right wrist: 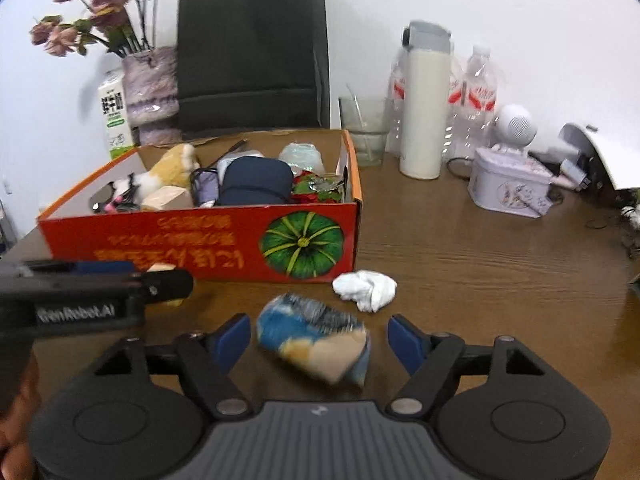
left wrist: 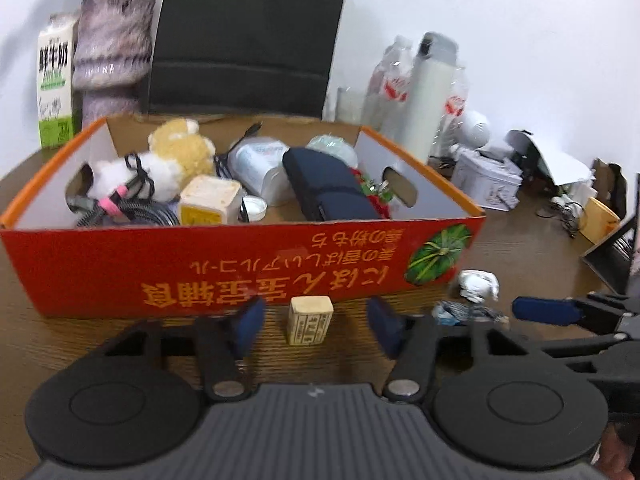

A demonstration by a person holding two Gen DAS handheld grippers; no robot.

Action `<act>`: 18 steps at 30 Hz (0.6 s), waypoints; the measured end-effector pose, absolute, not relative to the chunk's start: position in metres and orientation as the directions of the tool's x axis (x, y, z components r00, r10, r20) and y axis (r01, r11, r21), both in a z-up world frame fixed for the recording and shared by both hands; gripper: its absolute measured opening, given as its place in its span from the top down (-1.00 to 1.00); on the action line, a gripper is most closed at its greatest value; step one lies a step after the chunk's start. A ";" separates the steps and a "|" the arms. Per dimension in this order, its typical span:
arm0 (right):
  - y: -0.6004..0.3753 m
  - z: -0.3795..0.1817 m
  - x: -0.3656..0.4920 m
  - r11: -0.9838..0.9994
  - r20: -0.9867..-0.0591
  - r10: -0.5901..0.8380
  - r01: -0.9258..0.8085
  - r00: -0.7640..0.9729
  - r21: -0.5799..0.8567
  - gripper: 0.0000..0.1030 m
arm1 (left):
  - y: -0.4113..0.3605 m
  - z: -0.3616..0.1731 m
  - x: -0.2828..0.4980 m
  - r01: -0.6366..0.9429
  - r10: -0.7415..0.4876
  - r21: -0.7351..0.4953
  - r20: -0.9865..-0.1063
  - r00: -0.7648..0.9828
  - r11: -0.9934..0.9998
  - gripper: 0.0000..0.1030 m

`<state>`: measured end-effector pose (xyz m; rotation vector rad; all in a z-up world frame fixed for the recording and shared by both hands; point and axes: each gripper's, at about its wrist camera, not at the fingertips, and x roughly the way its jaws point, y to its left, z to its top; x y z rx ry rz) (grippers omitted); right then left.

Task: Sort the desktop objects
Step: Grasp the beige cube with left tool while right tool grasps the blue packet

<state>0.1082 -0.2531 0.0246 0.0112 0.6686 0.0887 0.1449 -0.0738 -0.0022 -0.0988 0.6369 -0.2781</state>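
Block point(left wrist: 310, 320) sits upright on the table point(right wrist: 480, 264), between the left gripper point(left wrist: 316, 326) fingers, nothing touching it yet; gaps show on both sides, so the fingers are apart, not clamped. Wrapper point(right wrist: 316, 344), crumpled blue and tan, lies between the right gripper point(right wrist: 320, 338) fingers, also apart, with clear gaps either side. Tissue point(right wrist: 366, 289) lies just beyond the right finger, close to the box point(right wrist: 200, 240) wall. Box stands right behind both targets, already holding a plush, case, cables. Best approach, my read: centre each item between the pads before squeezing, push forward slightly so pads cover the block's sides, not its edge. Wrapper is soft and will squash, so close fully. Watch the box wall ahead: fingertips could bump it. Grippers sit side by side, so lift one clear of the other.
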 end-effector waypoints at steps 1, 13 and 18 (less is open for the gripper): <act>-0.253 0.021 0.115 0.997 -0.630 0.077 -0.077 0.773 0.027 -0.10 | -0.074 -0.005 0.148 0.221 -0.292 -0.192 -0.583 0.758 0.956 0.33; -0.247 0.014 0.106 0.991 -0.610 0.122 -0.128 0.783 0.035 0.60 | -0.067 -0.001 0.133 0.245 -0.320 -0.208 -0.543 0.776 0.947 0.58; -0.241 0.015 0.104 0.988 -0.607 0.134 -0.155 0.783 0.019 0.63 | -0.062 0.002 0.110 0.239 -0.328 -0.232 -0.524 0.786 0.943 0.58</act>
